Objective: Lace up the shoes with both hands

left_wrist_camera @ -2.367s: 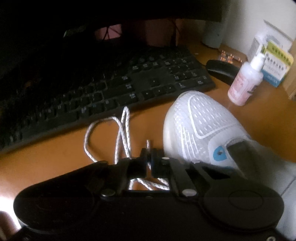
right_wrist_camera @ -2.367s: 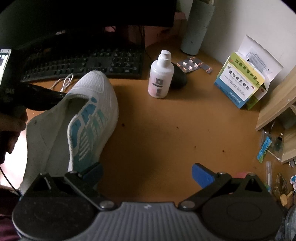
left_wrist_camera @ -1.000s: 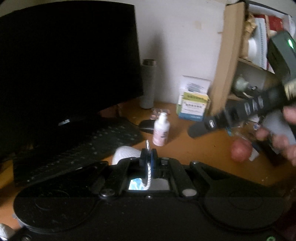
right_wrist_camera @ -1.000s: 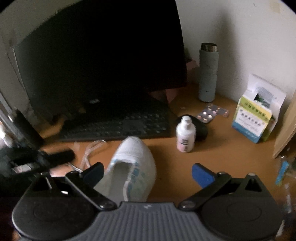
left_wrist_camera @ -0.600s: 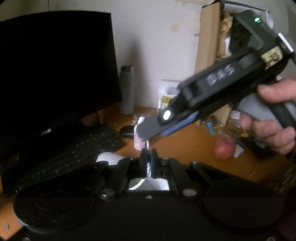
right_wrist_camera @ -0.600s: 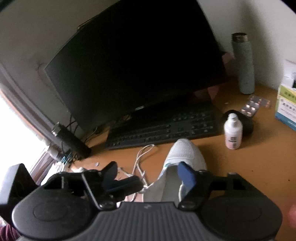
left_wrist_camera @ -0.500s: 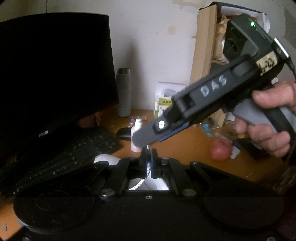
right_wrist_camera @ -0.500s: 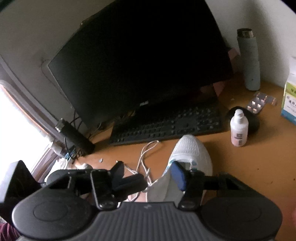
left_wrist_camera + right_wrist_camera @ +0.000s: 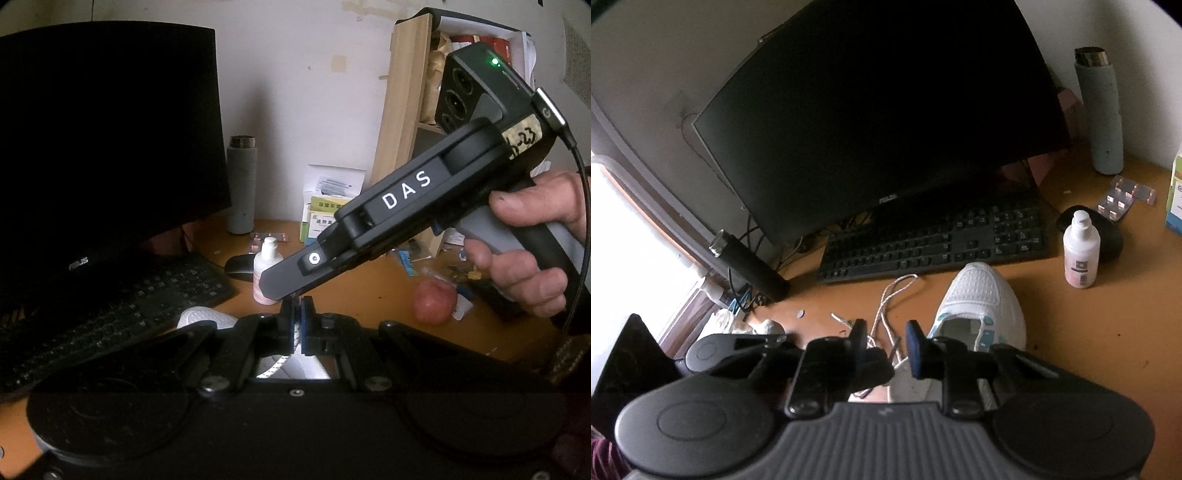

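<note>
Nearest in the left wrist view, the left gripper (image 9: pixel 295 325) is clamped tight on the white speckled shoelace (image 9: pixel 275 365), which runs up between its blue pads and hangs slack below them. Just above those pads sits the tip of the right gripper (image 9: pixel 284 284), held by a hand (image 9: pixel 532 251) on its grey grip.

In the right wrist view the right gripper (image 9: pixel 886 341) has its jaws narrowing, a modest gap left between them. The left tool's finger tip (image 9: pixel 877 363) and the lace end it carries lie low in that gap; the pads do not look to be pressing on the lace yet.

The step in hand reads as a handover: the left tongs present the lace end so the right ones can take it. The next move calls for the right jaws to finish closing squarely on the lace just above the left pads, and only then for the left to let go; otherwise the slack end could drop.

Beyond the grippers, the white mesh sneaker (image 9: pixel 979 306) with blue eyelet trim stands on the orange-brown desk (image 9: pixel 1089 332), toe toward the black keyboard (image 9: pixel 934 243). The rest of the lace (image 9: pixel 894 295) loops loose on the desk left of the toe.

Farther back stand a white pump bottle (image 9: pixel 1080 254) and a dark monitor (image 9: pixel 879 110).

Readable writing: "DAS" (image 9: pixel 406 190) on the right tool's body, a tape label (image 9: pixel 521 138) reading something like "b-23", and "ASUS" (image 9: pixel 78 263) on the monitor's bezel.
</note>
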`<state>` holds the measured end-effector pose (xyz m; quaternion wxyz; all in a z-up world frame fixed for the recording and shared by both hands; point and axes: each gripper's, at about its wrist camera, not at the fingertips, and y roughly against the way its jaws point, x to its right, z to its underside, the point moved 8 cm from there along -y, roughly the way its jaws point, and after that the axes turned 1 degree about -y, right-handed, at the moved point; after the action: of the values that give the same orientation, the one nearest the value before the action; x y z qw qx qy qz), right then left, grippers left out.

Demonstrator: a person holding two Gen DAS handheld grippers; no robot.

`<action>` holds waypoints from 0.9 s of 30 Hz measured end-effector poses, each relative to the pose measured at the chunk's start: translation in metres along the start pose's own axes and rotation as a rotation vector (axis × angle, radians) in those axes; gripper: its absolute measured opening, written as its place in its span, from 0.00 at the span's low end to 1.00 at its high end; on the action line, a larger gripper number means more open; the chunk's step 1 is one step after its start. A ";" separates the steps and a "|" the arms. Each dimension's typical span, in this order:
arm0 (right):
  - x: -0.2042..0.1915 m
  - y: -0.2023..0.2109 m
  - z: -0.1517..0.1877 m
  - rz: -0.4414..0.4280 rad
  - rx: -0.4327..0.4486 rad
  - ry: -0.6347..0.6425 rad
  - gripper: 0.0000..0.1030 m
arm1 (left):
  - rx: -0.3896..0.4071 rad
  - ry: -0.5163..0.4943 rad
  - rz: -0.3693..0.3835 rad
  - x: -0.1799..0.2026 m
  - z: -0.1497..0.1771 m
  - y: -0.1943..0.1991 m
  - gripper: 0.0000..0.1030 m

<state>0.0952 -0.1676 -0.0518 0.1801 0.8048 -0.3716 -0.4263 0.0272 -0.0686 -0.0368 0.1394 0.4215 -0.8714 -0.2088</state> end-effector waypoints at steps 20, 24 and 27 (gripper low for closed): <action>0.010 0.008 -0.008 0.003 0.061 -0.071 0.02 | -0.061 0.000 -0.046 -0.003 -0.007 -0.008 0.26; 0.008 0.006 -0.006 0.003 0.050 -0.045 0.02 | -0.111 -0.030 -0.072 -0.001 -0.009 -0.015 0.15; 0.008 0.005 -0.004 0.002 0.043 -0.038 0.02 | -0.123 -0.032 -0.065 0.000 -0.009 -0.017 0.10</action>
<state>0.0993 -0.1771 -0.0511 0.1560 0.8000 -0.3849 -0.4331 0.0423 -0.0808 -0.0371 0.1441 0.4367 -0.8449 -0.2731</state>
